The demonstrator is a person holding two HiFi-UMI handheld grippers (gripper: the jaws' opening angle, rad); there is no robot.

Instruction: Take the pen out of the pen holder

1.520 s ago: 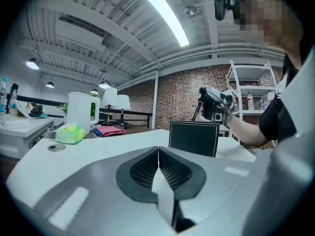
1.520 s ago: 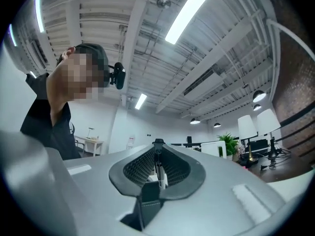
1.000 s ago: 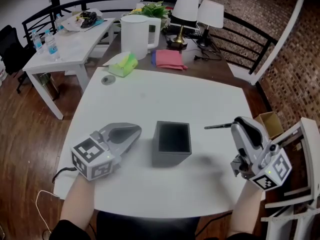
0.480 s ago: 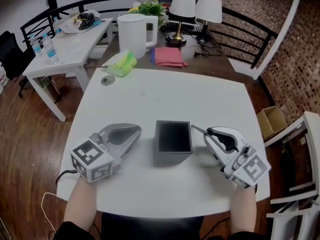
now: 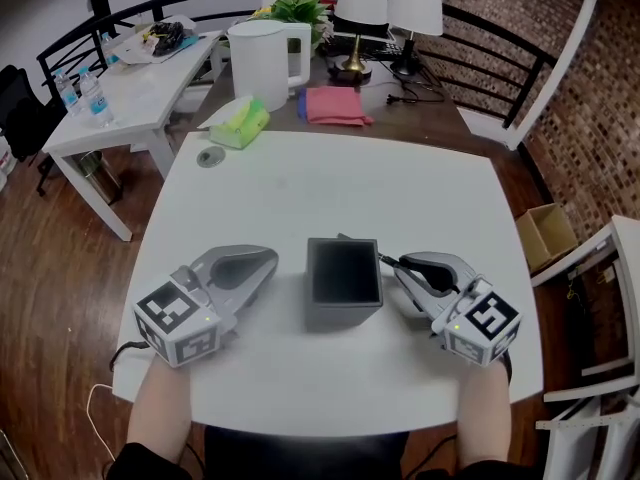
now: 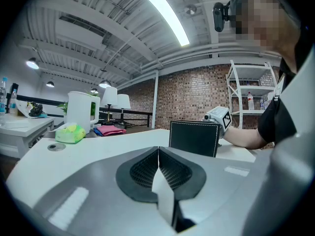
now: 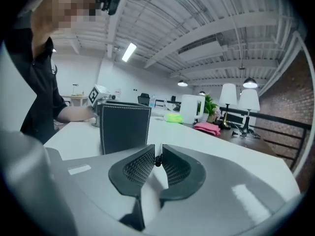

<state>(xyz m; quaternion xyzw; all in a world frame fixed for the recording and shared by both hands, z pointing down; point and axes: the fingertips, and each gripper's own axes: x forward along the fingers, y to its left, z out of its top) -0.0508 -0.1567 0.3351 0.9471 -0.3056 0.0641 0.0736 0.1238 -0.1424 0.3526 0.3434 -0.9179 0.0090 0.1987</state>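
Right gripper [image 5: 403, 266] clamps pen [image 5: 387, 260], axis roughly level, tip beside pen holder [image 5: 344, 315] right side, near front edge of table [image 5: 400, 198]. Left gripper [image 5: 272, 263] closed, empty.

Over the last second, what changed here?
The right claw, shut on the pen, came down and to the left from out at the right. It is now low beside the holder's right side, with the pen tip near the holder's back right corner. The left claw stayed shut and still on the holder's left. The holder did not move.
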